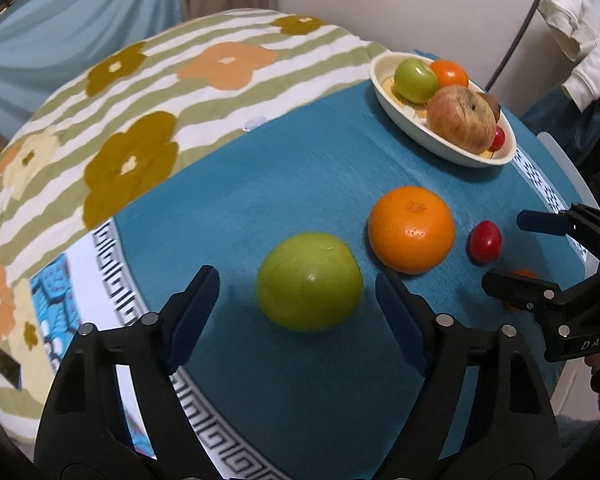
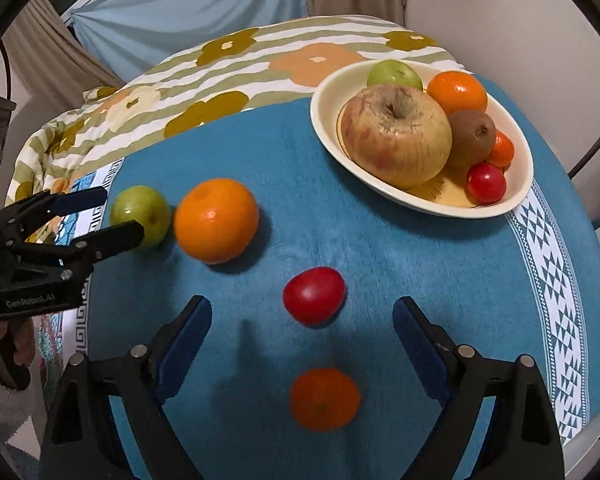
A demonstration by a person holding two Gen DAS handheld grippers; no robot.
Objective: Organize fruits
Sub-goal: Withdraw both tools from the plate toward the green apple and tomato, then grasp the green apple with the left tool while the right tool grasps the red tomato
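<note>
Left gripper (image 1: 296, 292) parted, angled down over a blue cloth (image 1: 260, 200), green apple (image 1: 309, 281) lying between its fingers with a gap on each side, pads not touching. Same apple (image 2: 140, 214) in the right wrist view framed by that gripper (image 2: 118, 216) from the left edge. Just right of the apple, a large orange (image 1: 412, 229), close beside it without clear contact. Further right, a red tomato (image 1: 484, 241), near the right gripper (image 1: 504, 252), whose lower finger partly hides a small orange.

Right gripper (image 2: 302, 312) also spread, gripping nothing, pointing down at the cloth. Tomato (image 2: 314, 295) just ahead, between the fingertips but clear of both. Small orange (image 2: 325, 399) lower, between the fingers, blurred, untouched.

Cream oval bowl (image 2: 520, 184) at the far right of the cloth, well apart from the loose fruit. Inside: a big mottled apple (image 2: 396, 140) in the middle, a green apple (image 2: 394, 74) behind, an orange (image 2: 457, 92), a kiwi (image 2: 472, 138), a small orange (image 2: 502, 148) and a red tomato (image 2: 486, 183) at the near rim.

Flowered striped blanket (image 1: 140, 100) behind the cloth.
</note>
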